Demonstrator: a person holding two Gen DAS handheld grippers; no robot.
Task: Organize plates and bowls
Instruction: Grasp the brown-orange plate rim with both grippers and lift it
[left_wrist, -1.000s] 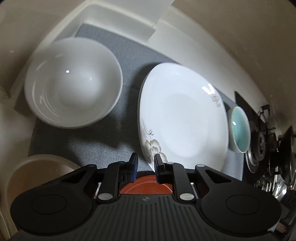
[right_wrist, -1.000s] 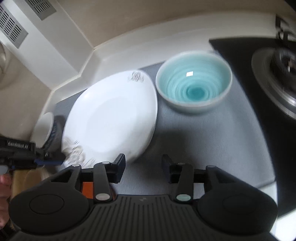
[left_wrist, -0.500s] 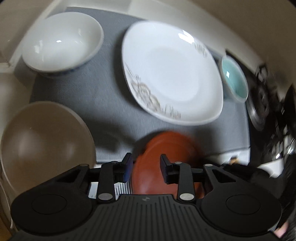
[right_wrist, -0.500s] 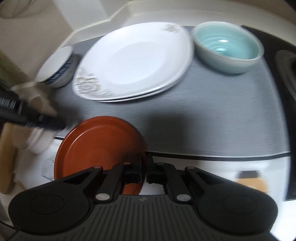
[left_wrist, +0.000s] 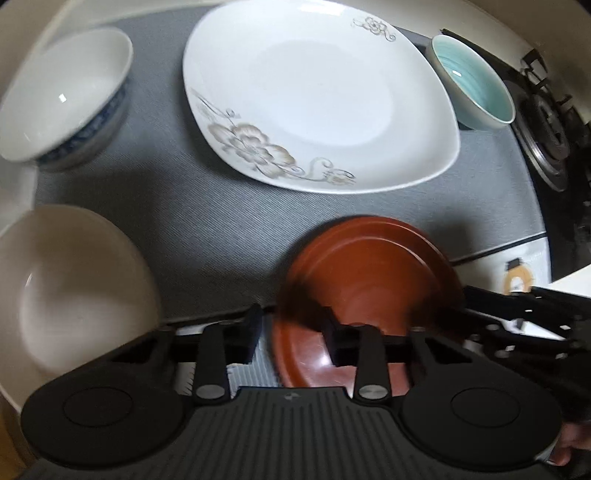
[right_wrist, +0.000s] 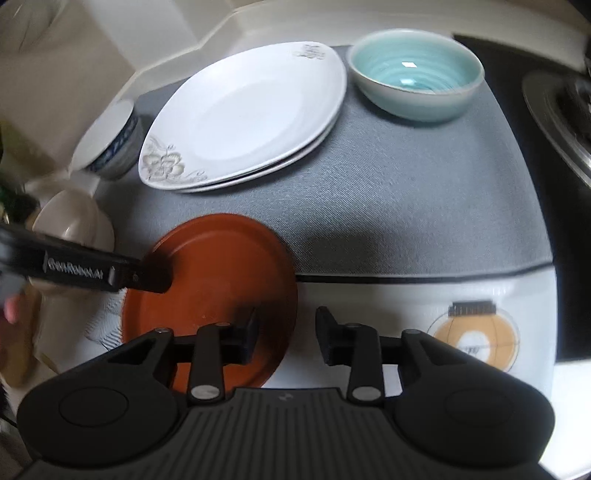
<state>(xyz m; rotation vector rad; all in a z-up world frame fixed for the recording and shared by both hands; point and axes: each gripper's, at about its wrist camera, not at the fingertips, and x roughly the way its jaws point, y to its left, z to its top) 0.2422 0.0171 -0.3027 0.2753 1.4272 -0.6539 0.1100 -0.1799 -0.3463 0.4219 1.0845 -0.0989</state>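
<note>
- Since 0.5 s ago, right gripper (right_wrist: 285, 334) is seen released from the red plate (right_wrist: 210, 291): jaws pressed on its rim then, spread and empty now, w/ the plate lying just left of the gap.
- Left gripper (left_wrist: 292, 334) is also spread, nothing pinched; its right finger is seen over the plate, so the rim is straddled, not clamped.
- Red plate is resting at the near edge of the grey mat (right_wrist: 424, 206), half off it, well short of the white plates (right_wrist: 247, 110).
- Left gripper is judged nearer for the next grab; plate is round, so no long axis to match.
</note>
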